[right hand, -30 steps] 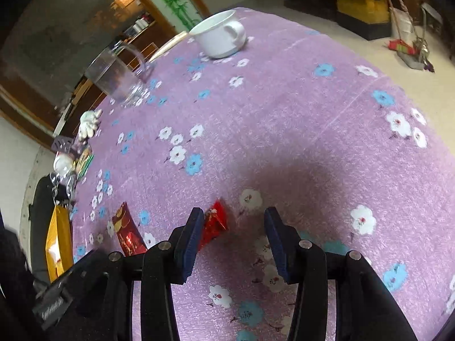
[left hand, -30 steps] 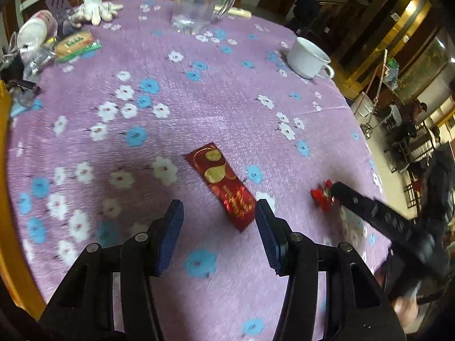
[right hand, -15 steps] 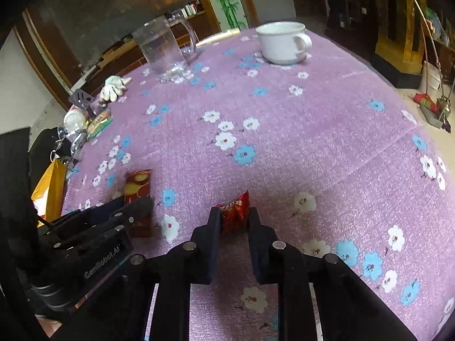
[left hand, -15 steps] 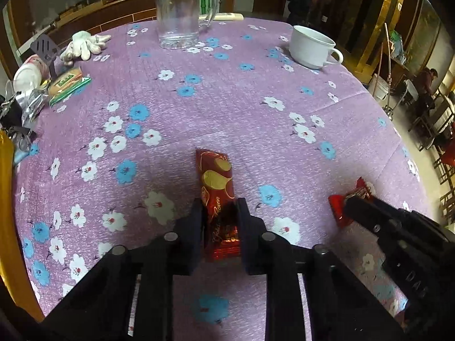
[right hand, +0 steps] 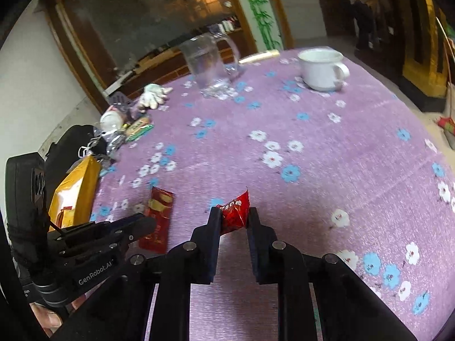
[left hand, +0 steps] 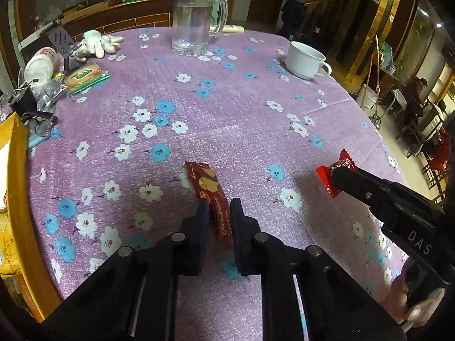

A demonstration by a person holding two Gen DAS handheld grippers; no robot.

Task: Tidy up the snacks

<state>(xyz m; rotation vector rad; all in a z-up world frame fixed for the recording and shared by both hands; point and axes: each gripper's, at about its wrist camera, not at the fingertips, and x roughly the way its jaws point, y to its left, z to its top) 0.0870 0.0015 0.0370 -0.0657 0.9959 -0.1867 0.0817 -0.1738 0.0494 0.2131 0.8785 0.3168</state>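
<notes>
My left gripper (left hand: 218, 209) is shut on a long dark-red snack packet (left hand: 209, 190) with gold print, held just above the purple flowered tablecloth (left hand: 227, 108). My right gripper (right hand: 233, 218) is shut on a small bright-red candy wrapper (right hand: 234, 209) and holds it off the cloth. In the left wrist view the right gripper (left hand: 337, 172) is at the right with the red candy (left hand: 330, 174) in its tips. In the right wrist view the left gripper (right hand: 148, 223) shows at the left with the long packet (right hand: 157, 216).
A glass water jug (left hand: 193, 20) and a white cup (left hand: 304, 59) stand at the far side. At the far left lie white gloves (left hand: 96, 44), a green biscuit pack (left hand: 85, 75), a spatula, a bottle and clutter. A yellow bag (left hand: 11, 187) stands at the left edge.
Both grippers closed on their snacks, the left on the long packet and the right on the red candy, and have since lifted them off the cloth.
</notes>
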